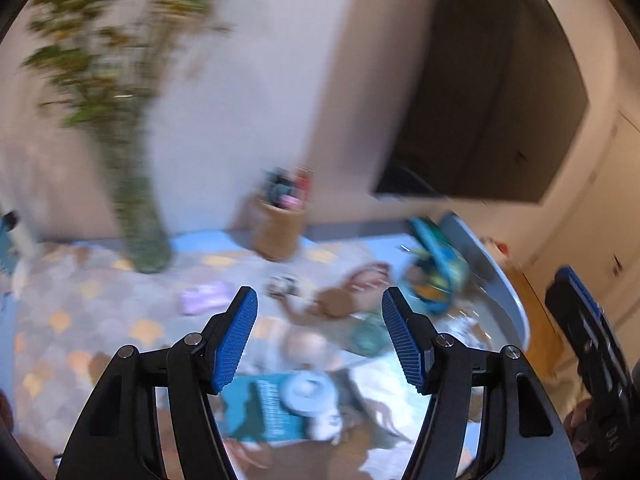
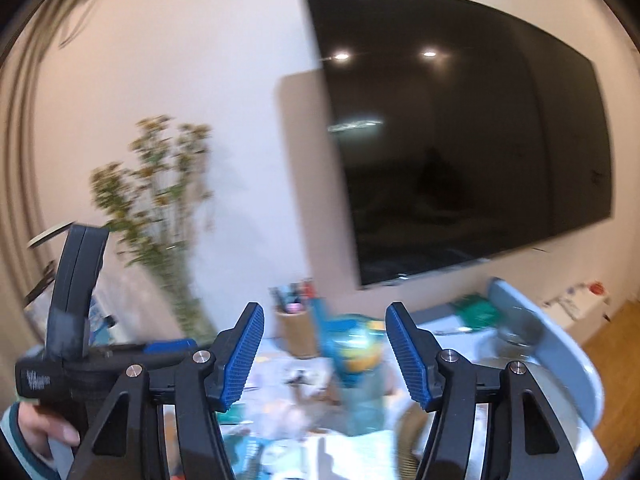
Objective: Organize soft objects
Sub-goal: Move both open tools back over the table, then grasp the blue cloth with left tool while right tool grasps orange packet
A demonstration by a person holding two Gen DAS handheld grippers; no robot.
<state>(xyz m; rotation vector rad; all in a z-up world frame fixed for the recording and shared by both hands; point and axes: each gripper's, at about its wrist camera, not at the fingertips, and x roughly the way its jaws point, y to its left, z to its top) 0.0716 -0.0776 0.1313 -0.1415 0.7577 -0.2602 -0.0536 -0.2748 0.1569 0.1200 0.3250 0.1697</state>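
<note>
Both views are motion-blurred. My left gripper (image 1: 320, 340) is open and empty, held above a cluttered table. Beyond its fingers lie a brown soft toy (image 1: 344, 292), a small purple soft thing (image 1: 204, 298) and a blue-green plush or bag (image 1: 434, 276). A teal book with a white round object (image 1: 280, 404) lies just below the fingers. My right gripper (image 2: 325, 354) is open and empty, raised above the same table; the blue-green object (image 2: 356, 348) shows between its fingers. The left gripper's body (image 2: 76, 308) is at the left of the right wrist view.
A glass vase of dried flowers (image 1: 140, 216) stands at the back left. A wooden pen cup (image 1: 278, 228) stands mid-back. A dark wall screen (image 2: 460, 152) hangs behind. The table's rounded grey edge (image 1: 508, 292) runs on the right, wooden floor beyond.
</note>
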